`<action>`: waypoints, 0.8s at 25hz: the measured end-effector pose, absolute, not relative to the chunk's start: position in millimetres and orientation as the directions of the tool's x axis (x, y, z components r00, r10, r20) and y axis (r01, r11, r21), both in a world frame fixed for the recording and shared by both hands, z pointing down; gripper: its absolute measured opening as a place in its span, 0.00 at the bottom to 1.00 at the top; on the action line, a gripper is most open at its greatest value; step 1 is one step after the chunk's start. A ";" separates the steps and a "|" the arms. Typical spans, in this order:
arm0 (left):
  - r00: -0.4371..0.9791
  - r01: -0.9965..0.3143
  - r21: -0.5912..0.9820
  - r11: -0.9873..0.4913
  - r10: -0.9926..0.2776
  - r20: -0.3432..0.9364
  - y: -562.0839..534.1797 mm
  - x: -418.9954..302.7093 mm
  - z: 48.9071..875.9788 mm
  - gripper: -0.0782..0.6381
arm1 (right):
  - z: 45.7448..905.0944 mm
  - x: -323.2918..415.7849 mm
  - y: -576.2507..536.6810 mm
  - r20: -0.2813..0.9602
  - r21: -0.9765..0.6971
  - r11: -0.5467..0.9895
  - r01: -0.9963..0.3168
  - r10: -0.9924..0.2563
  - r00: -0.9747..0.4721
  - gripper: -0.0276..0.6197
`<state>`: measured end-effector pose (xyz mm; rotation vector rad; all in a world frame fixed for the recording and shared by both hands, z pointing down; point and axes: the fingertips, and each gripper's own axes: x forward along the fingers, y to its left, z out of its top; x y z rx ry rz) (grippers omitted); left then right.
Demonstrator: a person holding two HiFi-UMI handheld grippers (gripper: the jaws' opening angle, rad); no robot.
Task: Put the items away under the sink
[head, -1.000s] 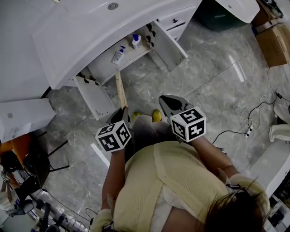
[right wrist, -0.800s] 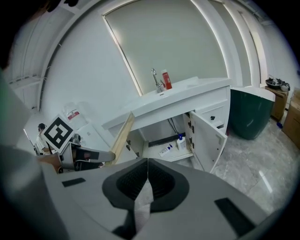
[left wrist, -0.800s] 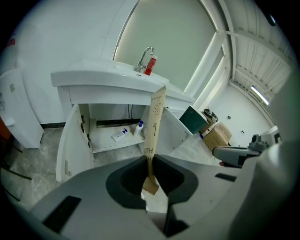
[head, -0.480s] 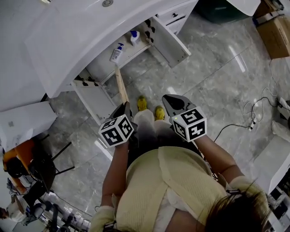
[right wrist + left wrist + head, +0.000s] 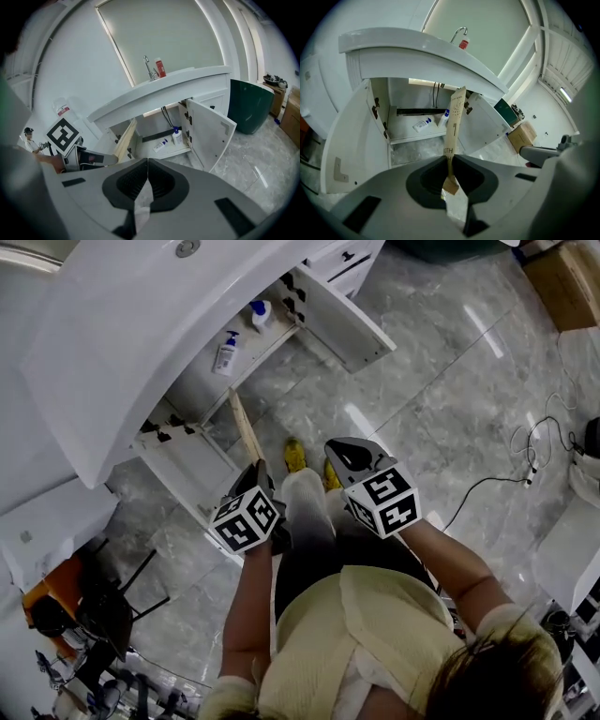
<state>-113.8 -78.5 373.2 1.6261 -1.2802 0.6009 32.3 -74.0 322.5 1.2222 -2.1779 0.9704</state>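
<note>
While you shift your footing before the open cabinet [image 5: 342, 329], your left claw [image 5: 449, 159] stays clamped on the slim cardboard box [image 5: 454, 119], which points at the shelf [image 5: 410, 137] holding two bottles [image 5: 225, 352]. Your right claw [image 5: 147, 163] is closed and empty. The box isn't yet stowed.

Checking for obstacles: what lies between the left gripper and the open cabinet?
Bare floor, plus the long box that the left gripper holds out toward the cabinet; the head view shows this.
</note>
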 end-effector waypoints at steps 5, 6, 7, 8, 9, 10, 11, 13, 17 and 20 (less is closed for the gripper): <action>0.323 -0.932 0.363 0.006 -0.440 0.838 -84.4 -117.2 397.7 0.21 | 344.8 32.7 -86.6 0.684 -0.363 0.335 -0.869 -0.537 -0.493 0.08; 0.321 -0.932 0.363 0.013 -0.435 0.841 -84.7 -118.1 403.1 0.21 | 349.6 32.6 -88.1 0.687 -0.364 0.332 -0.870 -0.536 -0.491 0.08; 0.319 -0.932 0.362 0.020 -0.430 0.845 -85.4 -119.0 408.4 0.21 | 354.3 32.5 -89.6 0.689 -0.365 0.329 -0.871 -0.534 -0.490 0.08; 0.318 -0.932 0.361 0.024 -0.425 0.848 -86.8 -119.5 413.6 0.21 | 359.1 32.3 -91.3 0.691 -0.365 0.326 -0.872 -0.533 -0.488 0.08; 0.317 -0.932 0.360 0.025 -0.421 0.850 -89.1 -119.3 418.5 0.21 | 363.9 32.4 -93.5 0.693 -0.366 0.322 -0.873 -0.533 -0.486 0.08; 0.318 -0.933 0.360 0.024 -0.417 0.851 -92.0 -118.5 422.9 0.21 | 368.5 32.5 -95.9 0.694 -0.367 0.318 -0.874 -0.532 -0.485 0.08; 0.319 -0.933 0.360 0.021 -0.415 0.852 -95.1 -117.3 426.7 0.21 | 373.0 32.5 -98.1 0.695 -0.369 0.314 -0.875 -0.532 -0.484 0.08; 0.319 -0.934 0.357 0.016 -0.413 0.853 -100.8 -115.1 433.4 0.21 | 381.6 31.7 -101.6 0.694 -0.377 0.309 -0.873 -0.530 -0.487 0.08; 0.310 -0.938 0.346 0.014 -0.415 0.855 -112.3 -111.6 449.5 0.21 | 400.2 31.5 -110.6 0.697 -0.389 0.298 -0.872 -0.523 -0.490 0.08; 0.298 -0.942 0.334 0.018 -0.412 0.861 -118.6 -111.7 465.0 0.21 | 415.4 30.2 -119.6 0.694 -0.397 0.294 -0.869 -0.523 -0.494 0.08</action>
